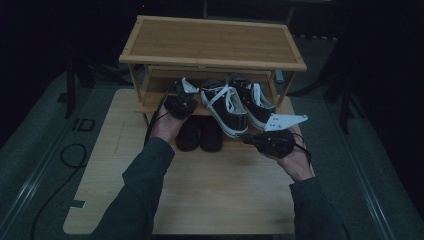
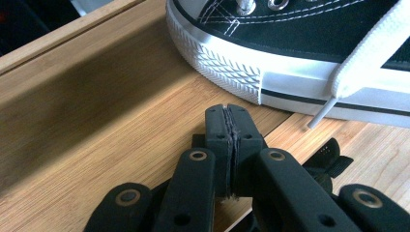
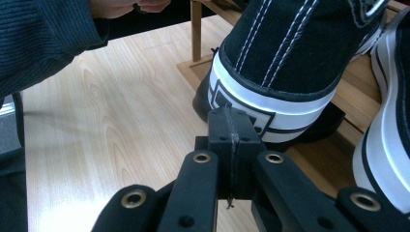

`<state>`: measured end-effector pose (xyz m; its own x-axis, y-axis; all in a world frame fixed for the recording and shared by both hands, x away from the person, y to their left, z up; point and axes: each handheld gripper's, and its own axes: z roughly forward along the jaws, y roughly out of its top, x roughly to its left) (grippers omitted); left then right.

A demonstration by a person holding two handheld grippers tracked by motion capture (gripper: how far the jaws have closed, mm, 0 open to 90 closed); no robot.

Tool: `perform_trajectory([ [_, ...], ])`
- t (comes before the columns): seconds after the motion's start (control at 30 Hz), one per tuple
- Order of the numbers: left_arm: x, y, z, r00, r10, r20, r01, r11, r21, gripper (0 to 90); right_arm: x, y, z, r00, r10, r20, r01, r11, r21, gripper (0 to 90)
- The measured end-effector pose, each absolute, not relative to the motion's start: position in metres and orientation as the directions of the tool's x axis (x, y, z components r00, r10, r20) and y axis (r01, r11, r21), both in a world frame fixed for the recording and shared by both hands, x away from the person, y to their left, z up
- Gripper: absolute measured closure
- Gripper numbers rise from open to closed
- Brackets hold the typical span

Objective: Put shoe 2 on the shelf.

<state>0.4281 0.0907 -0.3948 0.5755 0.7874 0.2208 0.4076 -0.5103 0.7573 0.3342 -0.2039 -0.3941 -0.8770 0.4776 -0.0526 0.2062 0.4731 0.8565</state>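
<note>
I saw the wooden shoe rack (image 1: 212,42) standing on the table (image 1: 200,195), the pair of black sneakers (image 1: 240,102) on its middle shelf. My left gripper (image 2: 227,145) sat pressed closed, empty, beside one sneaker's toe; my right gripper (image 3: 229,145), likewise closed, faced its heel.

High overhead view; both tong cameras close on the sneaker (image 1: 225,107).
</note>
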Motion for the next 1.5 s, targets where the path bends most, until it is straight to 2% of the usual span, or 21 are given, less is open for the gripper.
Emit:
perform_trajectory([
  [0.27, 0.428, 0.093, -0.398, 0.579, 0.795, 0.181, 0.402, -0.472, 0.785, 90.0, 0.335, -0.195, -0.393, -0.884, 0.465, -0.052, 0.204, 0.483, 0.851, 90.0],
  [1.5, 0.427, 0.093, -0.401, 0.567, 0.806, 0.168, 0.396, -0.446, 0.802, 90.0, 0.339, -0.148, -0.397, -0.896, 0.433, -0.096, 0.144, 0.488, 0.861, 90.0],
])
